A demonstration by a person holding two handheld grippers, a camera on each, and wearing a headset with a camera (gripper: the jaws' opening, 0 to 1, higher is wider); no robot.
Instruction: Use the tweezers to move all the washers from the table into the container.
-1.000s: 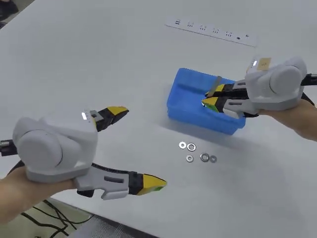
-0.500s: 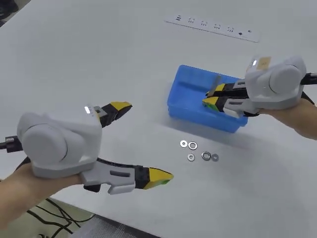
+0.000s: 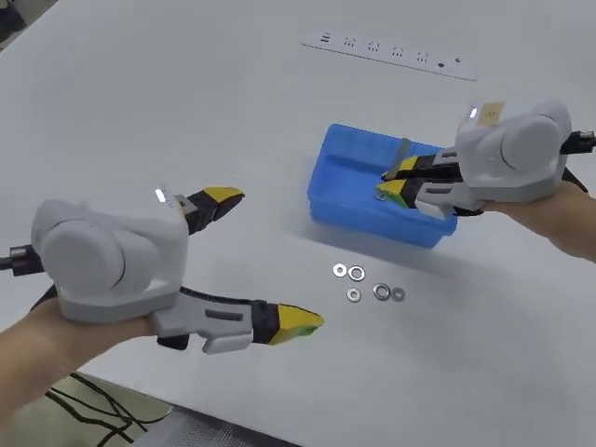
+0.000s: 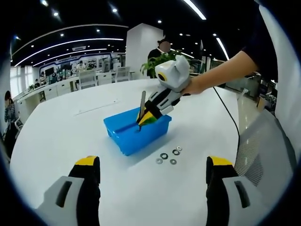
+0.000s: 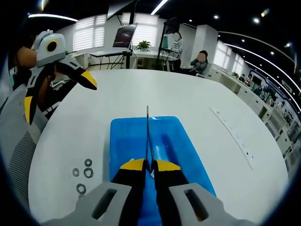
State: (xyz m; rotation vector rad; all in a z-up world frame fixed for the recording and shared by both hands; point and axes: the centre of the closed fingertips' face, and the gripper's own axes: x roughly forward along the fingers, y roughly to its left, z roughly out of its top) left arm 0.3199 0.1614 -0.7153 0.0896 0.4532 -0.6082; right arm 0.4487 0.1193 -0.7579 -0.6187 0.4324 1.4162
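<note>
1. Right gripper (image 5: 150, 165) jaws pinched together on the tweezers (image 5: 147, 134). The thin grey strip runs forward from between the yellow tips, above the blue container (image 5: 165, 139).
2. Tweezer far end is too small to read, so I can't tell if it holds a washer. In the head view there's a small grey blob just below the jaw tips, unclear.
3. Left gripper (image 3: 261, 258) jaws spread wide, nothing between them. It hovers above bare white table (image 3: 140, 112).
4. Washers (image 3: 368, 282): five, loose cluster on the table just in front of the container's near wall, between the two grippers. In the right gripper view the cluster sits partly behind the gripper body, so the count there is unclear.
5. Container inside is mostly blocked by the right gripper in the head view, contents unreadable.
6. Right hand comes in from the right edge, forearm cut off, gripper pointing across the container.
7. Left hand low at the near-left, wrist cut off, jaws pointing towards the washers.
8. Power strip (image 3: 389, 53) lies at the far edge, well apart.
</note>
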